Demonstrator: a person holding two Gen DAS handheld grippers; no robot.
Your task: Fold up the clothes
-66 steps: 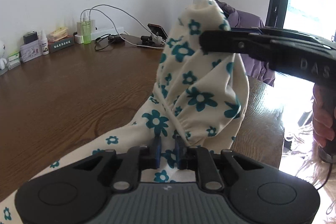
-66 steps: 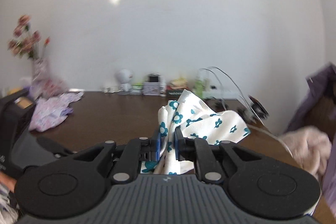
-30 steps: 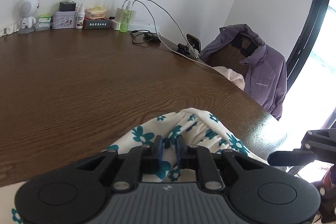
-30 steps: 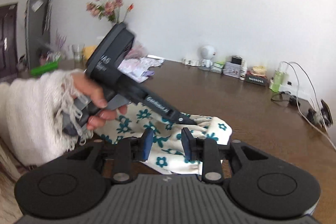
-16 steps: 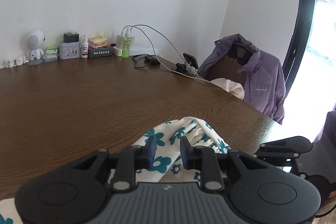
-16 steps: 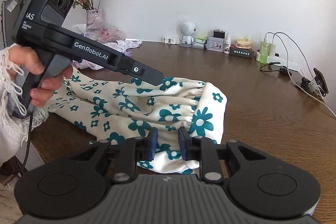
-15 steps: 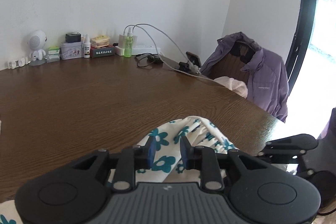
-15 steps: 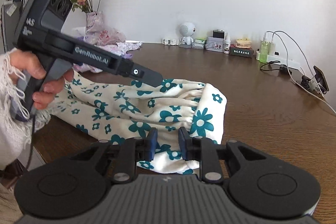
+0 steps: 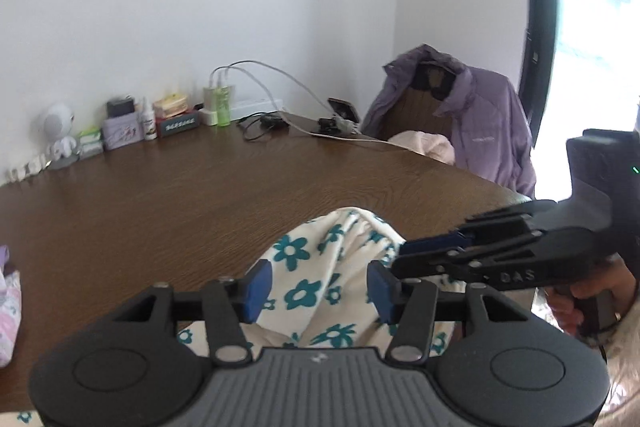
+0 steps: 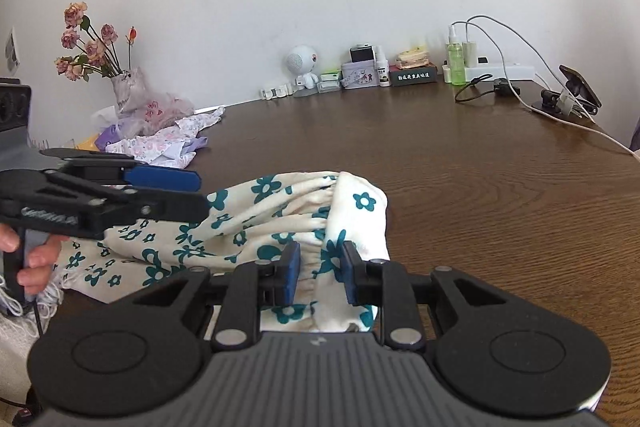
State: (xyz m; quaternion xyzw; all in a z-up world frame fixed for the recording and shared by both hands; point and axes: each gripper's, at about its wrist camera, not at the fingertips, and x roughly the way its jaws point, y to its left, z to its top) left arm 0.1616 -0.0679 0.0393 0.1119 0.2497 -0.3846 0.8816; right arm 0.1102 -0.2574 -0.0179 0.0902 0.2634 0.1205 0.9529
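**A:** Take the floral garment [image 10: 280, 219] as the landmark. Where does it lie?

**B:** On the brown wooden table [image 10: 480, 179], at its near edge: cream cloth with teal flowers, folded over into a loose bundle, the gathered waistband bunched at its right end.

**A:** Start at the left of it, then.

**B:** Far left of the garment, against the wall, stands a vase of dried roses [image 10: 92, 43], and in front of that a heap of pale lilac printed clothes [image 10: 168, 143]. Closer in, the left gripper [image 10: 196, 193] reaches over the garment's left part, held by a hand [image 10: 36, 259] in a white fringed sleeve. Its own camera shows the blue pads spread wide with nothing between them, floral cloth lying below the gap [image 9: 316, 285].

**A:** And behind the garment?

**B:** A row of small things along the wall: a white round-headed figurine [image 10: 304, 65], tins and boxes, a green bottle [image 10: 456, 63], a power strip with white cables.

**A:** The right side?

**B:** The right gripper [image 10: 318, 277] sits at the garment's waistband end. Its pads stand apart on either side of the gathered cloth; whether they touch it I cannot tell. Beyond the garment's right, past the table corner, a purple jacket [image 9: 480, 131] hangs over a chair.
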